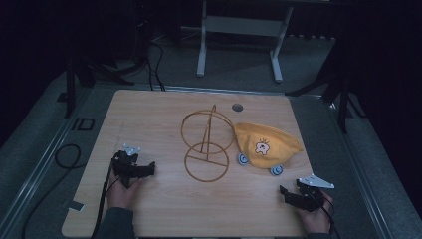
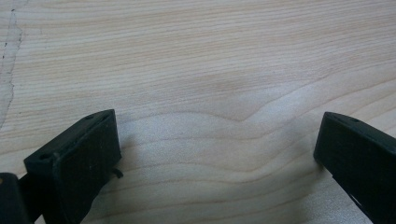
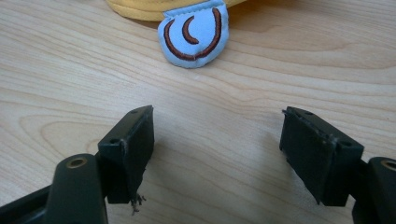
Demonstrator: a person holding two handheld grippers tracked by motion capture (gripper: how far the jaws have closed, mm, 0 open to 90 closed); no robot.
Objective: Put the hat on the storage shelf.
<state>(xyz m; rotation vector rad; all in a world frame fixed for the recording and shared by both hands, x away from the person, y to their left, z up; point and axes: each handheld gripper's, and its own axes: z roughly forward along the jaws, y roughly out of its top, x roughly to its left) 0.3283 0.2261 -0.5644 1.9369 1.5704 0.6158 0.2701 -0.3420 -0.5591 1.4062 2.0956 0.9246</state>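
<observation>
A yellow cloth cap (image 1: 265, 144) with a cartoon patch and two pale blue ear flaps lies on the right half of the wooden table (image 1: 149, 209). Beside it on its left stands a gold wire stand (image 1: 206, 144) made of two rings and a post. My right gripper (image 1: 291, 195) rests near the front right corner, open and holding nothing. One blue ear flap (image 3: 194, 33) lies a short way beyond its jaws. My left gripper (image 1: 144, 170) lies at the front left, open over bare wood (image 2: 210, 93), apart from the stand.
A round cable hole (image 1: 237, 107) sits in the table's far edge. Cables (image 1: 64, 154) trail on the floor at the left. A white desk frame (image 1: 239, 35) stands behind the table, and dark tripod legs (image 1: 343, 94) rise at the right.
</observation>
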